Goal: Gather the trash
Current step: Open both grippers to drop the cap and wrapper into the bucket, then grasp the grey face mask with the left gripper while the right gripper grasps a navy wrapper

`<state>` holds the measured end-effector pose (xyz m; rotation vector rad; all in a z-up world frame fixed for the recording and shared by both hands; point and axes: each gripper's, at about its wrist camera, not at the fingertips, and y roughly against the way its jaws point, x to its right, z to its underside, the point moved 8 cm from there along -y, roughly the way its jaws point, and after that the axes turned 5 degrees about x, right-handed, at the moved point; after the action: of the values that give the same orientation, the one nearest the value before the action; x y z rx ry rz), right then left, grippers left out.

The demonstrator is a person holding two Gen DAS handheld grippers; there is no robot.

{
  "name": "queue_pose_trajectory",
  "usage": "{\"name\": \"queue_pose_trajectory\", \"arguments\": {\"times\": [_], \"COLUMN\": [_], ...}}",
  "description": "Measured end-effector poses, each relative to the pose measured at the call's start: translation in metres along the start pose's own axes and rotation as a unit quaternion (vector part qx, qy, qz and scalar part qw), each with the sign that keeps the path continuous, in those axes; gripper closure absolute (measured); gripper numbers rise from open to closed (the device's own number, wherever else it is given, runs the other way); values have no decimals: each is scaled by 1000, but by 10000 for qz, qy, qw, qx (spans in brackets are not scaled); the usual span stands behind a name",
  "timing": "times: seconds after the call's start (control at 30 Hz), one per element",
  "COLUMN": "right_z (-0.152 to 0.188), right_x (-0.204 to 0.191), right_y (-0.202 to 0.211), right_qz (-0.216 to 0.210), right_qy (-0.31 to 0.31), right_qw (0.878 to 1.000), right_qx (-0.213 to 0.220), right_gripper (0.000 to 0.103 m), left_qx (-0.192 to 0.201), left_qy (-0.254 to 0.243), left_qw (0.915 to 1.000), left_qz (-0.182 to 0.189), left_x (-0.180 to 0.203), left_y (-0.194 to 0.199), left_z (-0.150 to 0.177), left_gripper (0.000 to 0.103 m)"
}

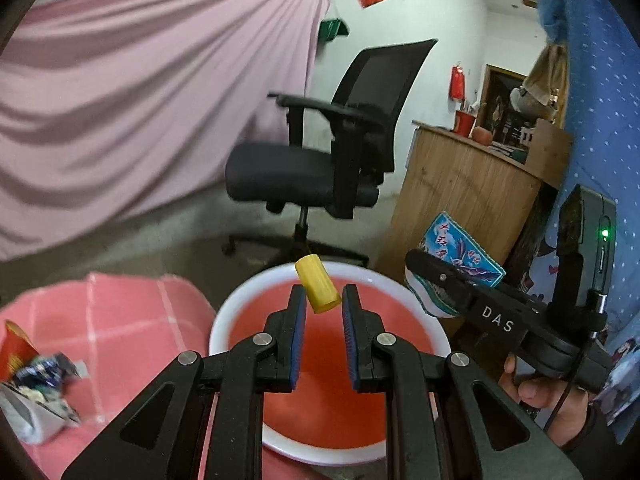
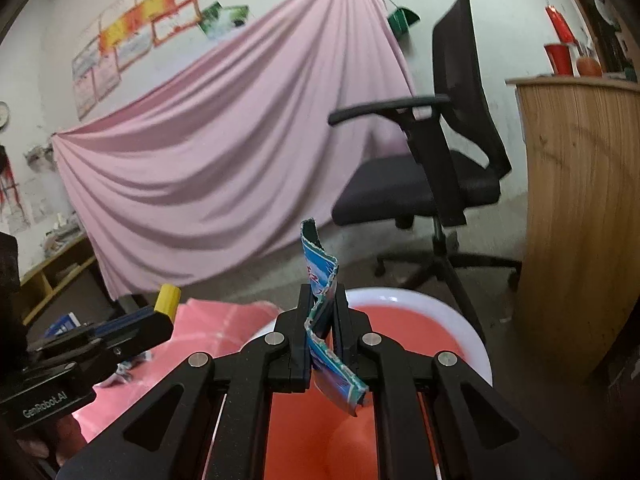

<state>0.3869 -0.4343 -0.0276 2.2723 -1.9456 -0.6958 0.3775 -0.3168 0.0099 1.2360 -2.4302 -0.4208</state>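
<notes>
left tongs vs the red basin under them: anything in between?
Only the yellow cylinder, pinched in the left tongs and hanging over the red basin. Otherwise bare air, per the left wrist view.

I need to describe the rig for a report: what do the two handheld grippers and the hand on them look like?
Both are black linkage grippers with silver pivot bolts. The left gripper has ribbed blue pads on its fingers and white "GenRobot.AI" lettering on its body. The right gripper reads "DAS", with a green light and a black cable. The hand holding it has a dark cuff.

Makeshift room — office chair (image 1: 320, 152), draped sheet (image 2: 224, 152).
</notes>
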Motion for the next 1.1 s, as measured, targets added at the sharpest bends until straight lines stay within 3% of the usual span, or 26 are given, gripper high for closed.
{"name": "queue_pose_trajectory", "arguments": {"times": [0.13,0.23,0.37,0.43,0.5,0.63,0.67,0.7,0.77,0.83,0.9,1.1], "right_z": [7,9,6,2,-3,-15,-19,-23,-30,-34,-36,-38], "right_x": [4,5,2,-1,-7,-28,-35,-42,-57,-73,-90,-136], "right_y": [-5,-9,-8,-7,-5,6,10,15,22,27,34,40], "right_qz": [60,104,124,120,95,0,-25,-65,-185,-291,-380,-669], "right_qy": [-87,-119,-121,-123,-71,99,155,197,245,327,418,626], "right_qw": [9998,9995,9995,9997,9999,9995,9990,9981,9959,9936,9898,9804], "right_qx": [-193,-274,-265,-200,-92,288,414,588,855,1045,1308,1742], "right_gripper": [90,79,77,74,60,47,36,23,18,13,0,0], "left_qx": [-197,-275,-187,-86,62,448,550,665,928,1131,1341,1869], "left_qy": [251,353,478,537,593,647,671,700,769,834,879,830], "left_qw": [9995,9990,9986,9983,9977,9947,9933,9916,9869,9812,9733,9478], "left_qz": [71,3,-111,-217,-307,-664,-757,-857,-1075,-1326,-1645,-2445], "left_x": [-14,-20,-33,-40,-46,-67,-72,-78,-92,-107,-121,-157], "left_y": [4,1,9,17,27,56,64,73,94,113,131,185], "left_z": [5,4,3,0,-1,-8,-8,-10,-12,-13,-14,-2], "left_gripper": [87,81,80,75,70,62,58,50,41,20,5,2]}}
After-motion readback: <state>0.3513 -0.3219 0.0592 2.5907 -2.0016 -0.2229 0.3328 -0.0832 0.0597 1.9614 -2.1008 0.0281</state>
